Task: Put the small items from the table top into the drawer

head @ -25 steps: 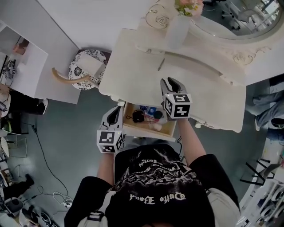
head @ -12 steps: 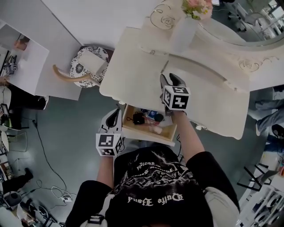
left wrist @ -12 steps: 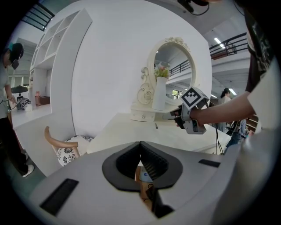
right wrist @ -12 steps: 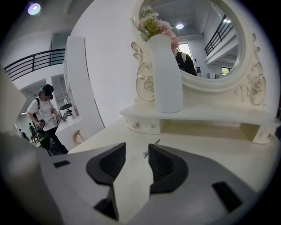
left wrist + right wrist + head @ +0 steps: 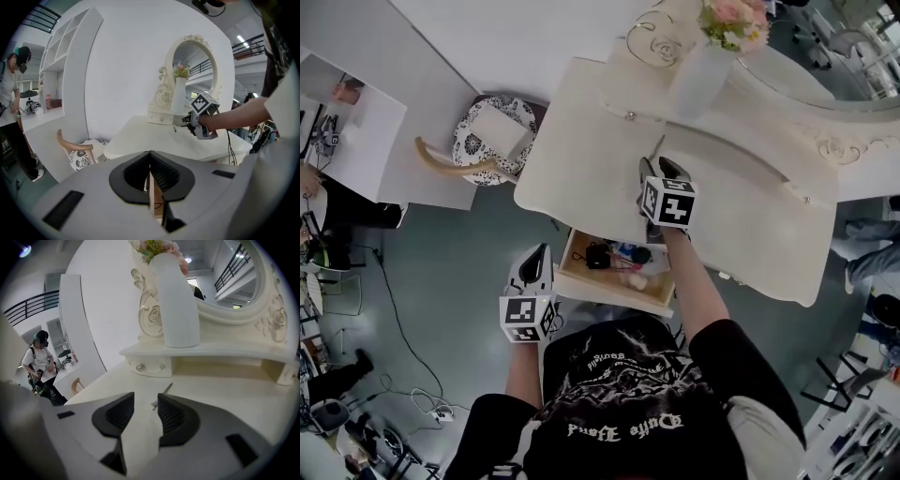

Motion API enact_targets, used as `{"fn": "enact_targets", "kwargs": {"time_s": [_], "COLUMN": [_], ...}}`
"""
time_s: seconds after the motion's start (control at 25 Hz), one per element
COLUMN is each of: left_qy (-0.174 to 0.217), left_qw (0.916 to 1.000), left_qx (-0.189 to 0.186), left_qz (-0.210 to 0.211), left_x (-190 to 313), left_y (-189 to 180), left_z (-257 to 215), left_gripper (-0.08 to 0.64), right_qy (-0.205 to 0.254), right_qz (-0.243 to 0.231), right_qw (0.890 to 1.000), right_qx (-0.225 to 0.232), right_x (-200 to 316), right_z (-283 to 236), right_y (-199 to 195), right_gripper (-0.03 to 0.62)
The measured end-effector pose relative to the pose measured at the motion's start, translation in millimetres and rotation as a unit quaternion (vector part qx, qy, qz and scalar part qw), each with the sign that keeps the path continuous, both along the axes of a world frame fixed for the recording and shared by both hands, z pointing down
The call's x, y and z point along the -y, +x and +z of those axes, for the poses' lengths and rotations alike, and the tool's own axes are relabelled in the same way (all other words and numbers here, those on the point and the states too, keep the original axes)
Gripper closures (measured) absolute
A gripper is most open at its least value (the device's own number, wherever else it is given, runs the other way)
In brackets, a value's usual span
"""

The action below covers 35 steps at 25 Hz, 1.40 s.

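A thin grey metal item (image 5: 656,147) lies on the cream dressing table (image 5: 581,159), below its small back drawers. My right gripper (image 5: 660,169) hovers just short of it, open and empty. In the right gripper view the thin item (image 5: 161,394) lies ahead, in line with the gap between the right gripper's (image 5: 145,401) jaws. The wooden drawer (image 5: 614,289) stands pulled out under the table's front edge, holding a black item (image 5: 597,255), a blue one (image 5: 628,251) and a pink one (image 5: 636,279). My left gripper (image 5: 539,253) hangs left of the drawer, shut, holding nothing (image 5: 150,157).
A tall white vase (image 5: 701,67) with pink flowers stands on the table's raised back shelf, beside an oval mirror (image 5: 825,56). A patterned stool with a curved wooden back (image 5: 483,141) sits left of the table. A person (image 5: 41,363) stands far off to the left.
My right gripper has moved forward over the table top towards the thin metal item. The left gripper has dropped back a little beside the drawer.
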State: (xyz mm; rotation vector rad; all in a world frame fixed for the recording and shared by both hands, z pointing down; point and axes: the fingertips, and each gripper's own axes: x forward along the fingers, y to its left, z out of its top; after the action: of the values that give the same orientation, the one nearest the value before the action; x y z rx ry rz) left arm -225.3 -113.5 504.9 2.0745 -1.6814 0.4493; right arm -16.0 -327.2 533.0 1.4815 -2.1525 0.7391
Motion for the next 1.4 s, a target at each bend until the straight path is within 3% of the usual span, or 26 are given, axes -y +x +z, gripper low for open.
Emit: {"fn": "enact_targets", "kwargs": {"time_s": [0.64, 0.88, 1.0, 1.4], "left_qy": [-0.018, -0.018, -0.018, -0.013], "left_qw": [0.9996, 0.9994, 0.9994, 0.9995], "left_qx": [0.011, 0.009, 0.008, 0.005], "left_qz": [-0.02, -0.027, -0.03, -0.027], "left_x": [-3, -5, -7, -9], "left_y": [-16, -19, -19, -14], "left_z": [7, 7, 7, 4], "left_gripper": [0.545, 0.545, 0.545, 0.545], "right_qy": [-0.067, -0.08, -0.081, -0.063], "right_qz": [0.072, 0.094, 0.094, 0.066], "right_qw": [0.994, 0.99, 0.989, 0.992], "right_qx": [-0.045, -0.071, -0.083, -0.089], "right_x": [24, 23, 23, 15], "right_z": [41, 45, 45, 36], "right_y": [11, 20, 23, 22], "right_gripper": [0.44, 0.506, 0.538, 0.546]}}
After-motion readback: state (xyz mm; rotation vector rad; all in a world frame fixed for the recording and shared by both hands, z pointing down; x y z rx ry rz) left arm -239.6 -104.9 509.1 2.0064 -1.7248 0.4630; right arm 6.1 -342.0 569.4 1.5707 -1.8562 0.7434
